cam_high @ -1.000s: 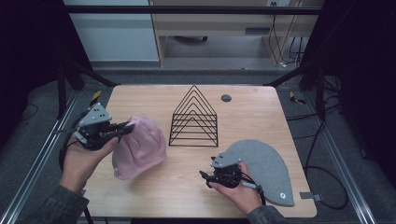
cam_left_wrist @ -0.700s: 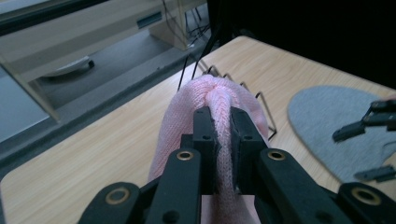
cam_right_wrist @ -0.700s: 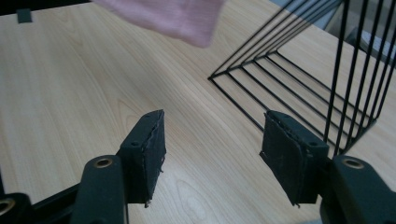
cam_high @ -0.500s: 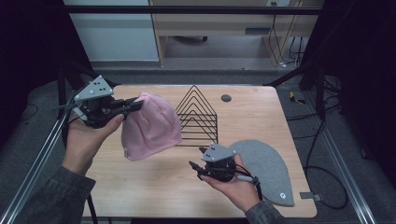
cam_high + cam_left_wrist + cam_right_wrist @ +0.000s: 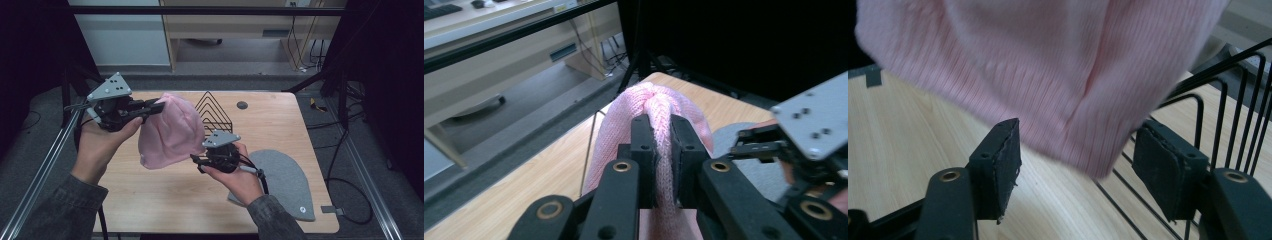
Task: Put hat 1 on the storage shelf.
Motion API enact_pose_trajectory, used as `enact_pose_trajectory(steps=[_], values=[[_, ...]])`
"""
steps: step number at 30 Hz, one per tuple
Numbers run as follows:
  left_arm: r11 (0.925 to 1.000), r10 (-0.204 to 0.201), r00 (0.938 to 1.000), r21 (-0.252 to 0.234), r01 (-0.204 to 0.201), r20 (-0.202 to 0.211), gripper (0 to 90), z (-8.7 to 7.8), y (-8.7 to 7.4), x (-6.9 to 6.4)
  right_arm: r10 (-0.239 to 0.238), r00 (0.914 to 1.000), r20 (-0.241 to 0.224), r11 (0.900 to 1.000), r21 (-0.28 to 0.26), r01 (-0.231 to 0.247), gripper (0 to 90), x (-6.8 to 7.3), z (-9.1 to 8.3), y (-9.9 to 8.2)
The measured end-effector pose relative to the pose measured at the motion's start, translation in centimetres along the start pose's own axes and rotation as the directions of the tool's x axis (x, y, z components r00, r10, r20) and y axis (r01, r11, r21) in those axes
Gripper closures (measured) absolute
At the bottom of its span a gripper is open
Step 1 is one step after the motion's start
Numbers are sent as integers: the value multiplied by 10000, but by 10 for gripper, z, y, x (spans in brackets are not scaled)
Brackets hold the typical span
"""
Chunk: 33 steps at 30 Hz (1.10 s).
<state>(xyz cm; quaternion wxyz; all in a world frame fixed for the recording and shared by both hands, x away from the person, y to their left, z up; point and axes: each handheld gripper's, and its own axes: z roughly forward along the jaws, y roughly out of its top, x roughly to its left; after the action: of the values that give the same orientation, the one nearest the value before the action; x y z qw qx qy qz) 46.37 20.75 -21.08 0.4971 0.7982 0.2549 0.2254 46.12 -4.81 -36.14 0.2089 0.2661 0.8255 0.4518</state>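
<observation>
While the pink hat [image 5: 171, 131] is held above the table [image 5: 150, 195], a fold at its crown is pinched between the closed jaws of the left gripper [image 5: 156, 107]. The right gripper [image 5: 196, 160] is kept spread wide just below the hat's hem, beside the wire rack [image 5: 216, 111]. A grey mat [image 5: 285, 180] is seen at the right.

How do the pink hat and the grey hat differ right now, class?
The pink hat hangs in the air, pinched in the left tool; the grey hat lies flat on the table. The pink one bulges and is ribbed knit; the grey one looks smooth.
</observation>
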Motion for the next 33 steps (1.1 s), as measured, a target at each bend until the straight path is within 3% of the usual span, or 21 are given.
enact_pose_trajectory(steps=[5, 6, 7, 9, 10, 13, 17, 23, 25, 30, 33], values=[[9999, -65, 9998, -114, 67, 175, 824, 2, 0, -5, -18, 9997, -249, 10000, -34, 17, 411, 4, 6, 12], [9999, -89, 9998, -129, 92, 200, 825, 3, 0, -6, 32, 9994, -340, 10000, -38, -34, 459, 6, 7, 15], [9999, -54, 9998, -100, 56, 179, 824, 4, 0, -6, -10, 9985, -556, 10000, 56, 13, 574, 8, 10, 17], [9999, -111, 9998, -67, 112, 133, 825, 5, 0, -4, -79, 9980, -620, 9999, 91, 84, 622, 8, 11, 18], [10000, -30, 10000, 6, 30, 69, 825, 5, 0, -3, -181, 9967, -796, 9997, 141, 192, 730, 8, 11, 20], [10000, 12, 9997, 63, -10, -264, 824, 6, 0, 3, -220, 9950, -974, 9997, 112, 232, 806, 4, 7, 24], [9999, 21, 9957, 110, -11, -923, 824, 5, 4, 22, -408, 9942, -992, 9990, 137, 424, 831, -14, -8, 33], [9997, -195, 9926, -169, 176, -1197, 826, 9, 14, 41, -610, 9954, -744, 9981, -25, 610, 837, -46, -25, 53], [9987, -269, 9915, -465, 211, -1273, 825, 11, 21, 47, -657, 9962, -579, 9978, -121, 651, 837, -55, -28, 61], [9968, -443, 9885, -720, 341, -1446, 824, 20, 33, 60, -618, 9979, -178, 9980, -165, 615, 834, -77, -22, 82], [9970, -397, 9865, -722, 285, -1592, 822, 28, 37, 65, -585, 9983, -44, 9982, -94, 584, 833, -85, -14, 85]])
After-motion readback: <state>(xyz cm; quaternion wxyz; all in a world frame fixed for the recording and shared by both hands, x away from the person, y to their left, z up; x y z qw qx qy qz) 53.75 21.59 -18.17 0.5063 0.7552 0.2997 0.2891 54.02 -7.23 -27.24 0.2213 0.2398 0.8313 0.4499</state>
